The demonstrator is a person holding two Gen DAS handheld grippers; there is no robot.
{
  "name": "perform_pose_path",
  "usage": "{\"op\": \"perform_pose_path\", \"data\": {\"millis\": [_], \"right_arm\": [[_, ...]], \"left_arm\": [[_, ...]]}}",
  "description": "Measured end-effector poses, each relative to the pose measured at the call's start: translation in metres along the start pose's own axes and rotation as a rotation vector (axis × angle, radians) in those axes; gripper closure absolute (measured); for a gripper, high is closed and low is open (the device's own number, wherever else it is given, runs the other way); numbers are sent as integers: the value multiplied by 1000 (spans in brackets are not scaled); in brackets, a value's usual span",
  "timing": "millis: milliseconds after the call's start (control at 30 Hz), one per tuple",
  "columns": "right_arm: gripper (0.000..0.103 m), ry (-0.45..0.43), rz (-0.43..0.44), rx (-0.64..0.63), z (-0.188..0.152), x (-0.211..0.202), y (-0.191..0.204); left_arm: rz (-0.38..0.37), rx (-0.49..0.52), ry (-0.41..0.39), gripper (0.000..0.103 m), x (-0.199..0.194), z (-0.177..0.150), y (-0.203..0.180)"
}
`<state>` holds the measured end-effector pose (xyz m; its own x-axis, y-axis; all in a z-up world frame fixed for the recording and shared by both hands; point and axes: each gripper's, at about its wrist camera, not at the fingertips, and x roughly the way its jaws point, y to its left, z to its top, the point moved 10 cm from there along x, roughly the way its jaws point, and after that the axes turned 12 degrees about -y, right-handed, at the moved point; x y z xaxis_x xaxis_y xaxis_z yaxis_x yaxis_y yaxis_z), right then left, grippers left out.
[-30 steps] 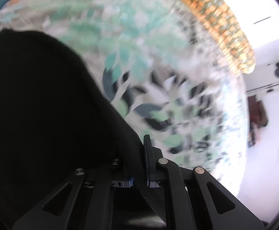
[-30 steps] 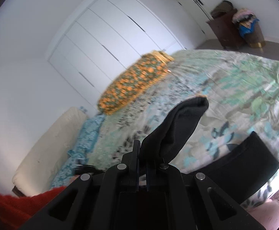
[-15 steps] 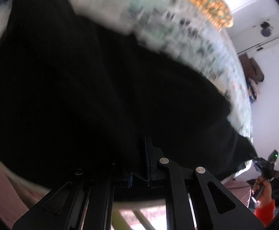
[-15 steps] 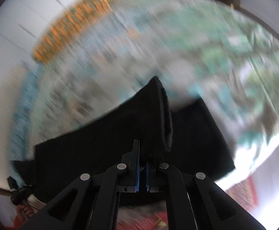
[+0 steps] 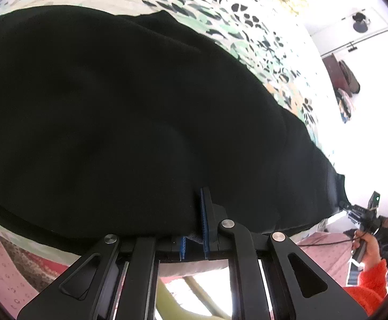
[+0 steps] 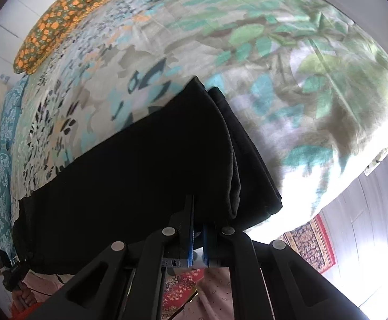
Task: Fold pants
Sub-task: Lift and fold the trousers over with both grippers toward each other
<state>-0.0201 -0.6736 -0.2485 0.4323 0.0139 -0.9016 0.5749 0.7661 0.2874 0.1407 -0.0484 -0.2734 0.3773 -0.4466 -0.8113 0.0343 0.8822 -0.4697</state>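
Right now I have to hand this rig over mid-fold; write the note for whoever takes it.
Left gripper: shut on the near edge of the black pants.
Right gripper: shut on the near edge of the same pants, at their other end.
Pants lie on the leaf-print bedspread, near its front edge, doubled over; stacked layers show at the end by the right gripper.
Done: one fold laid down.
Left: release both grips, smooth the cloth, probably fold once more to shorten it.
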Motion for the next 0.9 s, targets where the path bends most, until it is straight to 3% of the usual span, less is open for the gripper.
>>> {"op": "perform_pose_path", "data": {"millis": [200, 433, 500, 567, 633, 667, 800, 867, 900], "right_arm": [[98, 2, -6, 27, -3, 1, -2], [96, 15, -31, 35, -4, 4, -6], [86, 12, -33, 37, -4, 3, -6], [66, 3, -17, 51, -4, 1, -6], [54, -34, -1, 52, 0, -6, -5], [53, -47, 4, 50, 1, -8, -4], [55, -99, 24, 74, 6, -15, -6], [95, -105, 13, 81, 7, -15, -9], [95, -98, 14, 90, 5, -14, -10]], "left_arm": [[-14, 26, -23, 95, -14, 1, -7], [-14, 2, 49, 95, -1, -16, 7], [-17, 10, 44, 95, -2, -14, 6], [-12, 26, 42, 95, -3, -14, 5], [-11, 23, 47, 95, -2, -15, 5], [-10, 21, 50, 95, 0, -15, 5], [5, 14, 52, 87, 0, -18, 9], [-3, 4, 47, 88, -2, -17, 10], [-6, 5, 42, 91, -4, -17, 11]]}}
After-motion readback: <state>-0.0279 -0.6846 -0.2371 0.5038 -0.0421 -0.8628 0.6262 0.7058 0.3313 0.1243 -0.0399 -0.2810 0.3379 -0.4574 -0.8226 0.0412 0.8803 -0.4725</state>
